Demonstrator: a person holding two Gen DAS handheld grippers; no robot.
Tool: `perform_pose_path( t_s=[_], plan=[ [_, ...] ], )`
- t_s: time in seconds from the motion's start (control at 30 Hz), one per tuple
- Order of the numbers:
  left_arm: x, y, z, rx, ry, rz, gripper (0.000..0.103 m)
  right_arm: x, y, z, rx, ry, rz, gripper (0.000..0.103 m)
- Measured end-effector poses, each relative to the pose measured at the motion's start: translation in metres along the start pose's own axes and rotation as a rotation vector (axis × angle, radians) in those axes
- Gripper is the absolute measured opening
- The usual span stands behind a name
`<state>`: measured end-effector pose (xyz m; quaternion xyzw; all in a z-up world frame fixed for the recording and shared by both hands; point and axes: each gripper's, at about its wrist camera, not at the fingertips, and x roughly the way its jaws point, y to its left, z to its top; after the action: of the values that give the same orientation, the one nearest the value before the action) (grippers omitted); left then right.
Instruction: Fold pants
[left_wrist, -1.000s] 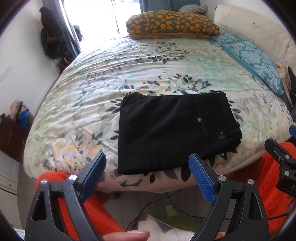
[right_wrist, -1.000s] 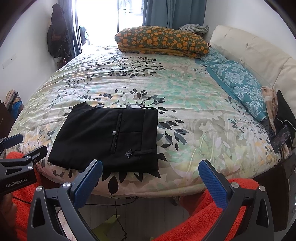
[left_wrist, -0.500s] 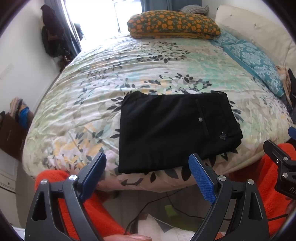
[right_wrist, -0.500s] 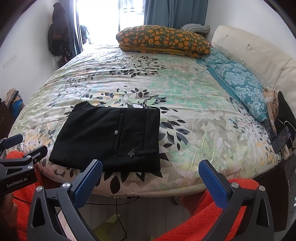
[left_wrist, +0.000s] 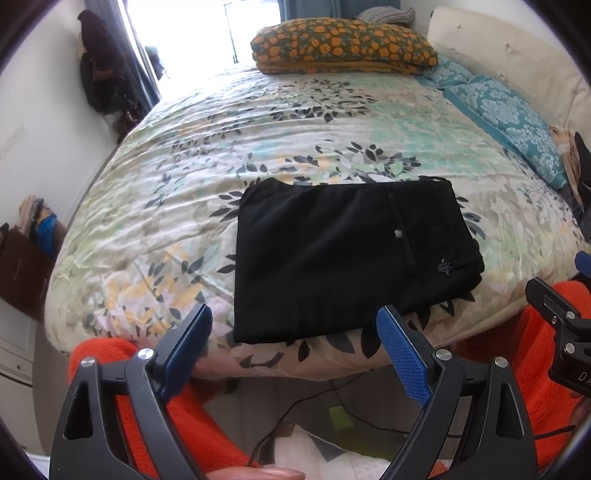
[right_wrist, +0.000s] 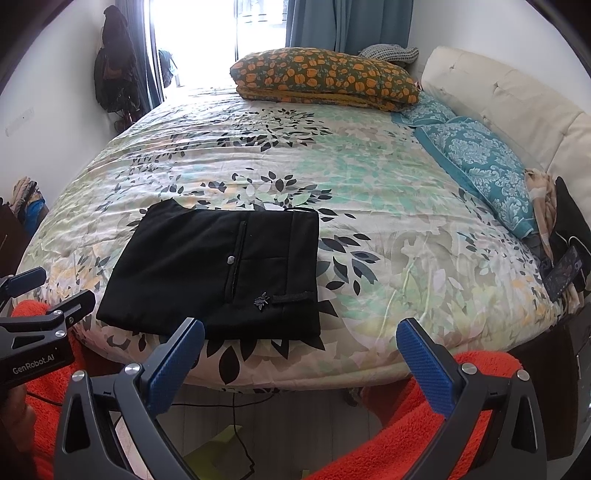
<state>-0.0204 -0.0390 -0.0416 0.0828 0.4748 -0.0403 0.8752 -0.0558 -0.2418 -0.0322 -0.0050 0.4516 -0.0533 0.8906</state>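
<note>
Black pants (left_wrist: 343, 254) lie folded into a flat rectangle near the front edge of the bed; they also show in the right wrist view (right_wrist: 221, 273). A small button and a dark emblem show on top. My left gripper (left_wrist: 293, 347) is open and empty, held off the bed just in front of the pants' near edge. My right gripper (right_wrist: 299, 354) is open and empty, off the bed's front edge, to the right of the pants. Neither gripper touches the pants.
The bed has a floral quilt (right_wrist: 388, 206). An orange-patterned pillow (right_wrist: 325, 79) lies at the far end, teal pillows (right_wrist: 484, 158) along the right. A phone (right_wrist: 563, 273) and clothes sit at the right edge. Orange fleece (right_wrist: 417, 435) is below the grippers. Cables lie on the floor.
Both cameras have shifted slightly; the pants sit a little higher in view. The pants have not moved on the bed and both grippers stay open.
</note>
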Motion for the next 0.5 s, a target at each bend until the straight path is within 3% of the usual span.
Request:
perform_pose_path(
  t_s=[0.5],
  plan=[
    [0.0019,0.0016,-0.0014,-0.007,0.008,-0.001,0.092,0.0022,-0.0006,-0.0034,-0.006,0.006,0.003,0.103]
  ],
)
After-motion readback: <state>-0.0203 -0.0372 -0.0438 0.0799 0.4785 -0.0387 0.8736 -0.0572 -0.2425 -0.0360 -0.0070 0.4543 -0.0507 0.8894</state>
